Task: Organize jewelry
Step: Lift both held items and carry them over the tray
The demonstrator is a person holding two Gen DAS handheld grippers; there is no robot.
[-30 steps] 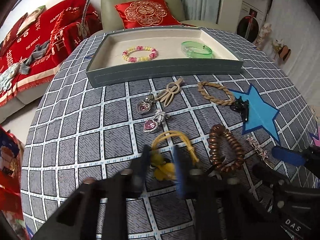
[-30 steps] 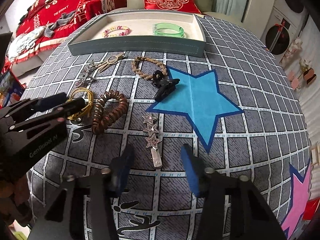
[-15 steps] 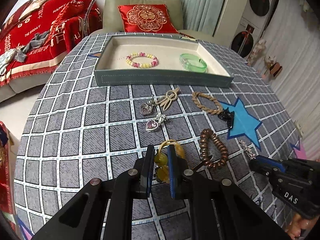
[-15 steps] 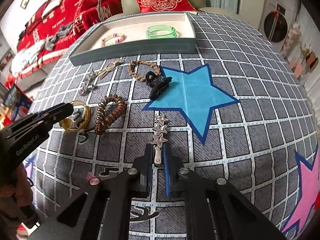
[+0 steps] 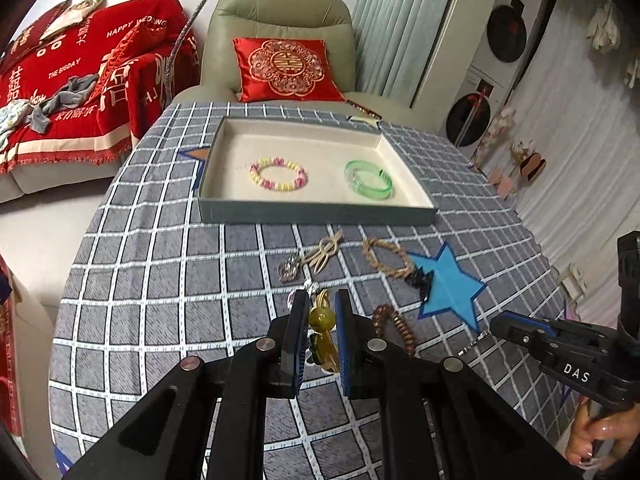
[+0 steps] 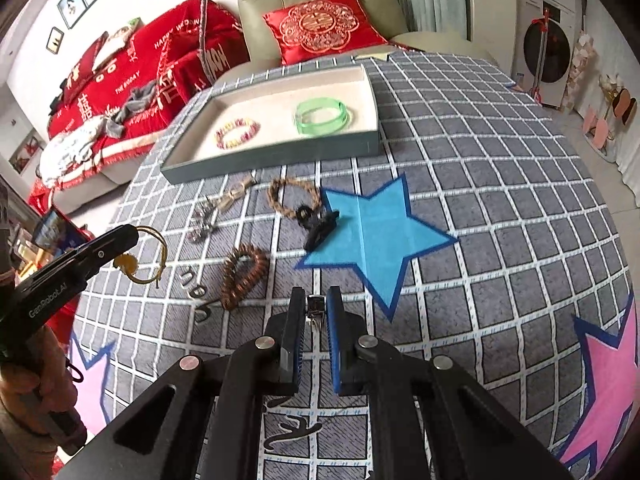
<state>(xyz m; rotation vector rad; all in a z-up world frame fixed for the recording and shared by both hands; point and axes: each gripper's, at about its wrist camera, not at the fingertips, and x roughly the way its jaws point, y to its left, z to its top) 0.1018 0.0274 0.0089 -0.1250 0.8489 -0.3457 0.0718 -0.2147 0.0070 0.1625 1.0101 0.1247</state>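
My left gripper (image 5: 321, 300) is shut on a yellow hair tie with an amber bead (image 5: 320, 318), lifted off the checked tablecloth. In the right wrist view the hair tie (image 6: 149, 264) dangles from that left gripper (image 6: 130, 236). My right gripper (image 6: 316, 298) is shut on a silver star hair clip (image 6: 316, 307), also raised. The grey tray (image 5: 320, 214) at the back holds a pink-and-yellow bead bracelet (image 5: 279, 175) and a green bangle (image 5: 368, 180).
On the cloth lie a brown coil tie (image 6: 242, 276), a braided rope bracelet (image 6: 292, 200), a black claw clip (image 6: 320, 228), a beige knot piece (image 5: 324, 252) and silver heart charms (image 5: 289, 270). An armchair (image 5: 280, 28) stands behind the table.
The right gripper's jaws closed on the star clip. Both grippers rose from the cloth, the left with the yellow tie, the right with the clip.
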